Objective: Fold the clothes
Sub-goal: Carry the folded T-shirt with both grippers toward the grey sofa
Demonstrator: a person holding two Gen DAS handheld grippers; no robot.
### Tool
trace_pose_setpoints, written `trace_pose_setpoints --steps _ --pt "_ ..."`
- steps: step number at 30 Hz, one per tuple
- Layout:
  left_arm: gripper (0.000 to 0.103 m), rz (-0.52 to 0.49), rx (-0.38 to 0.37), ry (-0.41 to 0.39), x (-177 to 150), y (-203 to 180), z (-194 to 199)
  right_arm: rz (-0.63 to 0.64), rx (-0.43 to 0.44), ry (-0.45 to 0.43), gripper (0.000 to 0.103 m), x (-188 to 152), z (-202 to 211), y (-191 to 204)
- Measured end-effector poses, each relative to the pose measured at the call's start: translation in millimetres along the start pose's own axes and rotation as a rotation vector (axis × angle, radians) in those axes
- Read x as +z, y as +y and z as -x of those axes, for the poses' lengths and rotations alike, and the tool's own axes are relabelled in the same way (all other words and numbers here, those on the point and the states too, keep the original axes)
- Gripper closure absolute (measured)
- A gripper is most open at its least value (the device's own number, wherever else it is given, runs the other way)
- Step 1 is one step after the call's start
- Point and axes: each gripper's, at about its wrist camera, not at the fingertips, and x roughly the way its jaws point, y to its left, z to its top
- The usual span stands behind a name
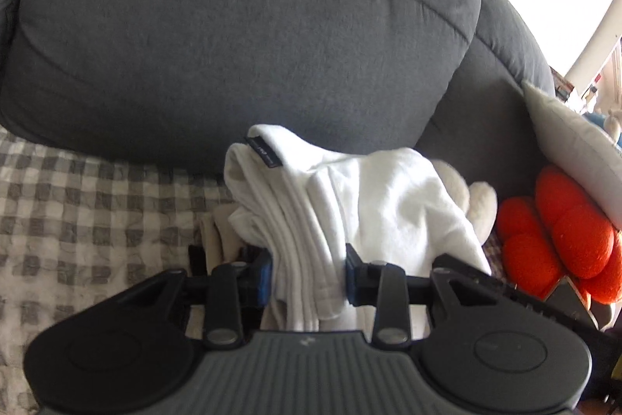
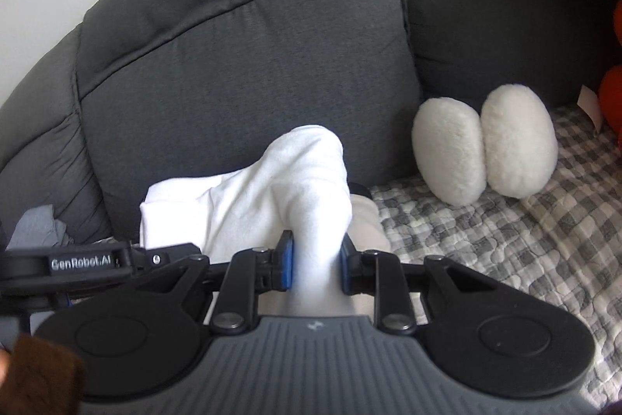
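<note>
1. Grey sofa back cushion (image 1: pixel 241 26) fills the far side; checked blanket (image 2: pixel 505 228) lies below.
2. I hold the white garment (image 1: pixel 350 197) bunched above the blanket: left gripper (image 1: pixel 309 279) and right gripper (image 2: pixel 317 265) both clamped on it.
3. Risk, I judge: thick bunching slips, spoiling the fold.
4. Only the left view shows the garment's dark label (image 1: pixel 264 152); only the right shows the white plush toy (image 2: pixel 486 150) whole.

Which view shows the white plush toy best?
The right wrist view: the white plush toy sits unobstructed on the checked cover. In the left wrist view only a sliver shows behind the white garment.
</note>
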Motion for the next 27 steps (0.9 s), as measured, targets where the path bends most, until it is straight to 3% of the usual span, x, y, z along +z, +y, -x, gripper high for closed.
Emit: trace_pose_setpoints --steps 10,14,20,23,25,27 --pt "0.065 -0.068 0.002 -0.018 -9 1 -21 -0.069 0.008 0.005 0.077 -15 -23 -30" --pt "0.061 -0.088 -0.001 -0.031 -13 3 -21 -0.030 -0.014 -0.014 0.075 -21 -25 -28" --pt "0.055 -0.053 -0.014 -0.003 -1 9 -13 -0.040 -0.053 -0.081 0.056 -28 -16 -30" --pt "0.053 -0.067 0.021 -0.064 4 10 5 -0.036 -0.110 -0.143 0.055 -25 2 -32" --pt "0.053 -0.084 0.030 -0.117 7 7 18 -0.032 -0.079 -0.182 0.055 -23 16 -29" --pt "0.053 -0.131 0.012 -0.151 9 -1 27 0.003 -0.050 -0.200 0.065 -23 25 -21"
